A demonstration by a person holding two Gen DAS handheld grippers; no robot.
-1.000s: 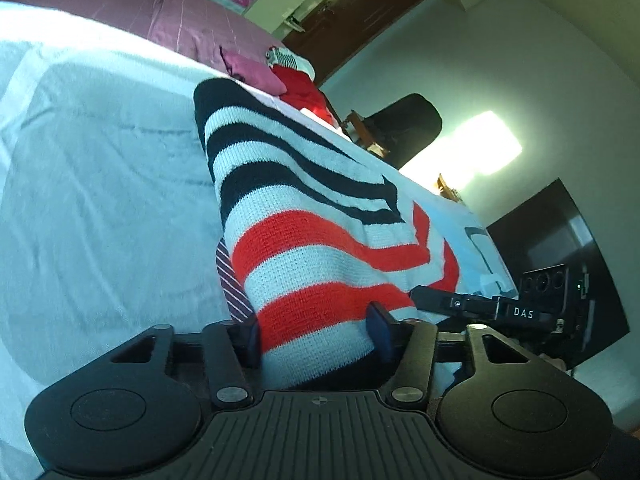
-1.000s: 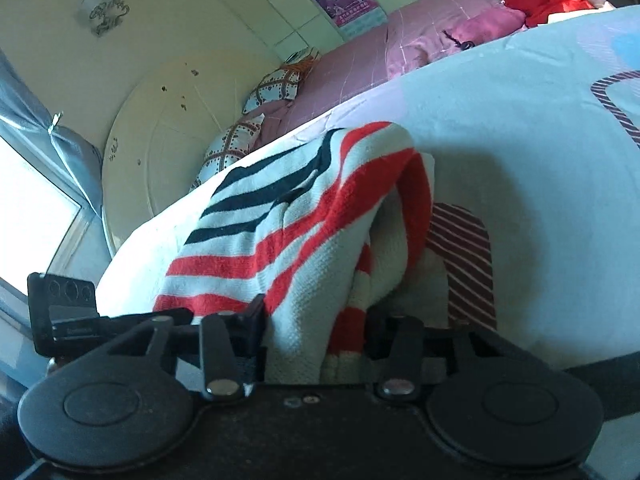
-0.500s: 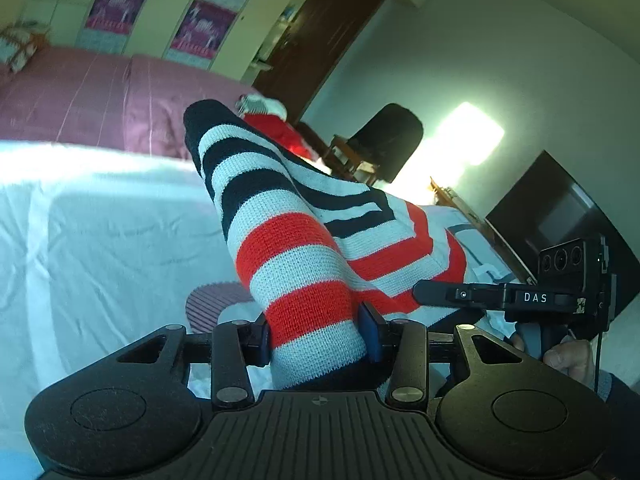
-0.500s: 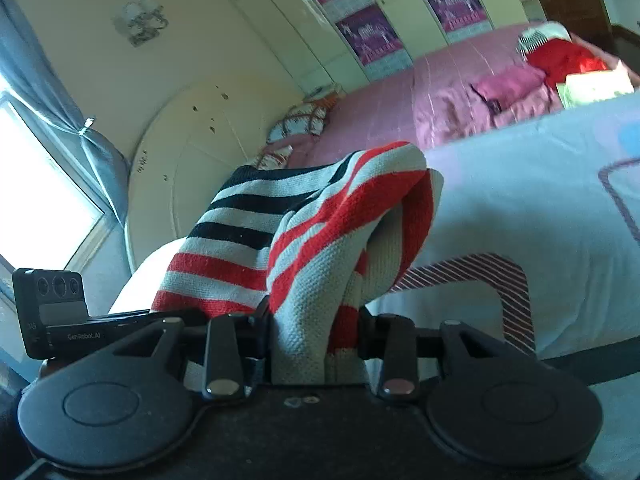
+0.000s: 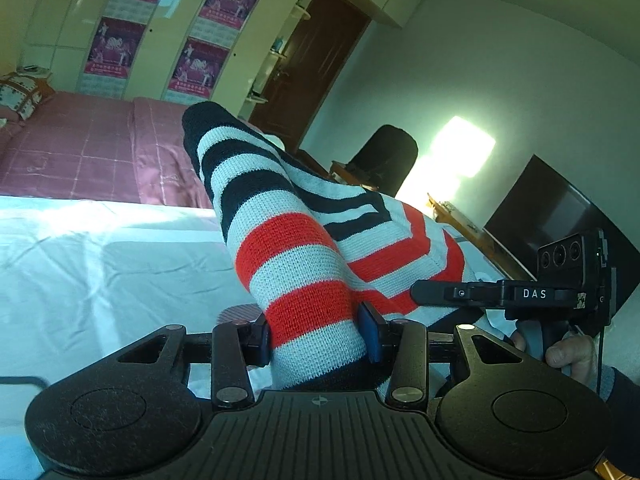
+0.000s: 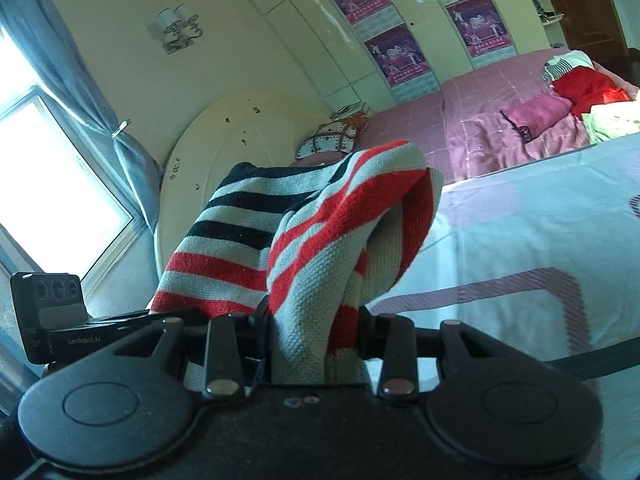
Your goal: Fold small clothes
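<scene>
A knitted sweater with black, red and pale stripes (image 5: 304,240) hangs lifted above the white bedsheet (image 5: 100,264). My left gripper (image 5: 316,338) is shut on one bunched part of it. My right gripper (image 6: 314,330) is shut on another bunched part of the same striped sweater (image 6: 320,240). The right gripper (image 5: 500,294) also shows at the right of the left wrist view, with a hand (image 5: 568,356) beneath it. The left gripper's body (image 6: 52,320) appears at the left edge of the right wrist view. The sweater's lower part is hidden behind both grippers.
A pink quilted cover (image 5: 80,152) lies beyond the sheet, with a pile of red and pink clothes (image 6: 560,100) on it. A headboard (image 6: 224,148), window (image 6: 48,184), wardrobe doors with posters (image 5: 160,32), dark chair (image 5: 388,160) and television (image 5: 552,208) surround the bed.
Both grippers have risen with the sweater, lifting it off the sheet. More of the room's walls shows now, and less of the bed.
</scene>
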